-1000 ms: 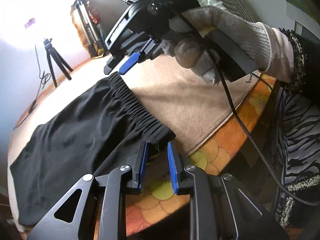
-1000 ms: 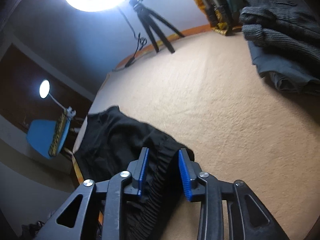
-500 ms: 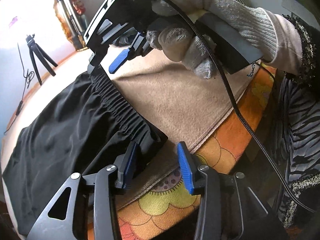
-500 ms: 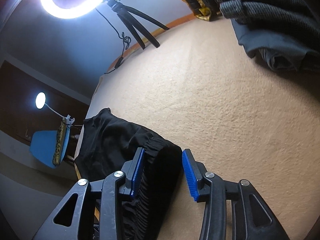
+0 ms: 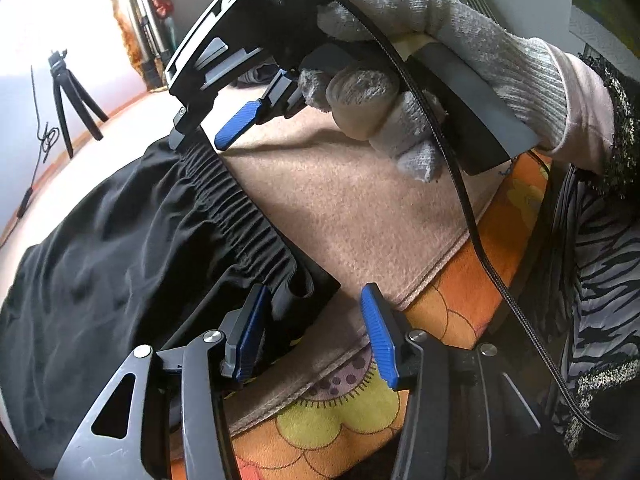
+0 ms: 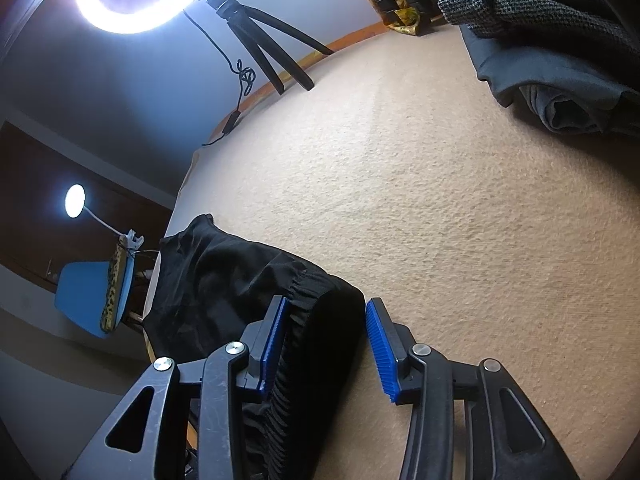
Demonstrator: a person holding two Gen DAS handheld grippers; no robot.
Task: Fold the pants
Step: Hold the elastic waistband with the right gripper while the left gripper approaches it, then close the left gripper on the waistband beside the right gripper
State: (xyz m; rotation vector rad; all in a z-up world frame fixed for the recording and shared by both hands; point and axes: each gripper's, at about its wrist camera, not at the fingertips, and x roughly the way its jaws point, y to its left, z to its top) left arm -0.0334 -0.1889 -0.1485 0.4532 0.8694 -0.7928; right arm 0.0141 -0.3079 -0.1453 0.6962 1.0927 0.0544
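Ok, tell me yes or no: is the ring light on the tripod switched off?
No: in the right wrist view the ring light glows bright white above its black tripod.

Black pants (image 5: 120,248) with gathered elastic waistband, spread flat and slightly rumpled on beige blanket.

One pants (image 5: 120,248), two grippers, one tripod (image 6: 264,36), two lamps.

no legible text, label, brand, number or sign anywhere
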